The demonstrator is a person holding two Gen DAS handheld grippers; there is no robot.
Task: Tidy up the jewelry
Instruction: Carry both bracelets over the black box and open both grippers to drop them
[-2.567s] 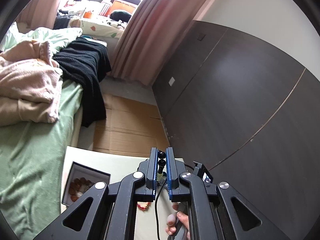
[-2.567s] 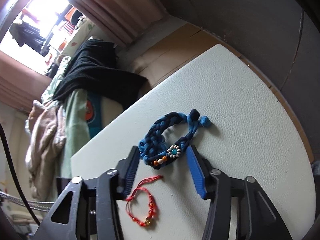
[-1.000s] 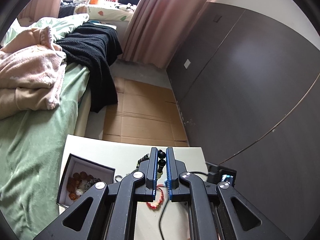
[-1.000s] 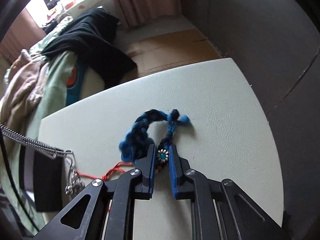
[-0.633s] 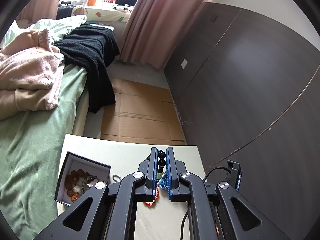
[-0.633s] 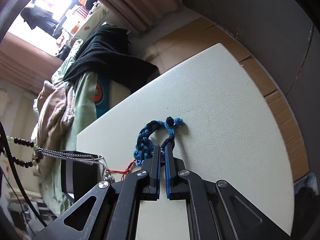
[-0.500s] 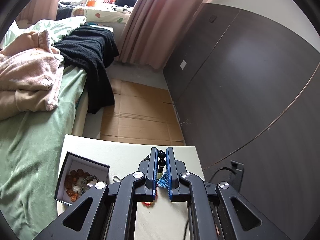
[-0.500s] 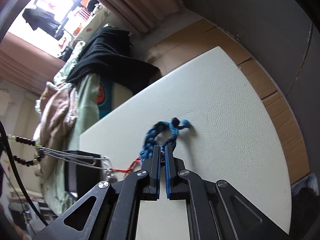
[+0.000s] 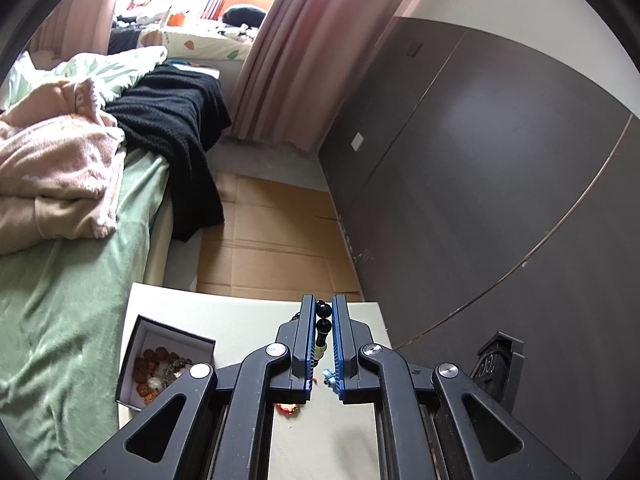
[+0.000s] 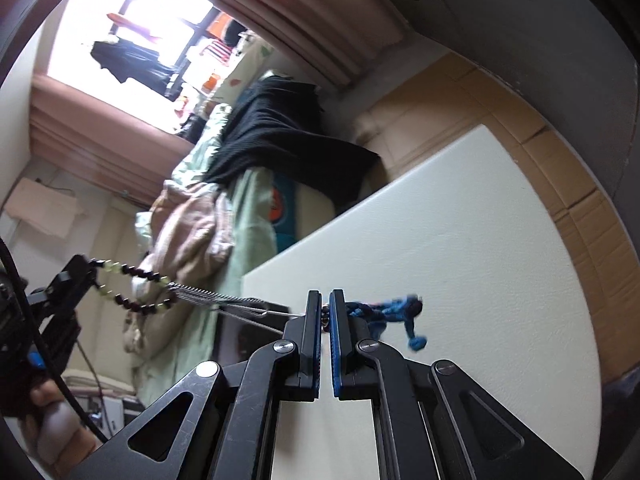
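Observation:
My left gripper [image 9: 323, 308] is shut on a dark bead bracelet [image 9: 322, 320] with pale green beads and holds it above the white table [image 9: 240, 320]. That bracelet also hangs in the right wrist view [image 10: 132, 280] from the left gripper [image 10: 86, 266]. My right gripper [image 10: 325, 300] is shut on a blue braided bracelet [image 10: 384, 310], lifted off the table [image 10: 480, 240]. An open dark jewelry box [image 9: 164, 360] with beaded pieces sits at the table's left. A red cord bracelet [image 9: 286, 408] lies on the table under the left gripper.
A bed with green sheet [image 9: 60, 300], pink blanket and black throw stands left of the table. Cardboard [image 9: 272, 248] covers the floor beyond. A dark wardrobe wall [image 9: 500, 180] runs along the right. A silver chain [image 10: 224, 300] hangs near the box.
My right gripper closed on the blue braided bracelet and lifted it off the table, tilting left. My left gripper stayed shut on the bead bracelet and rose slightly.

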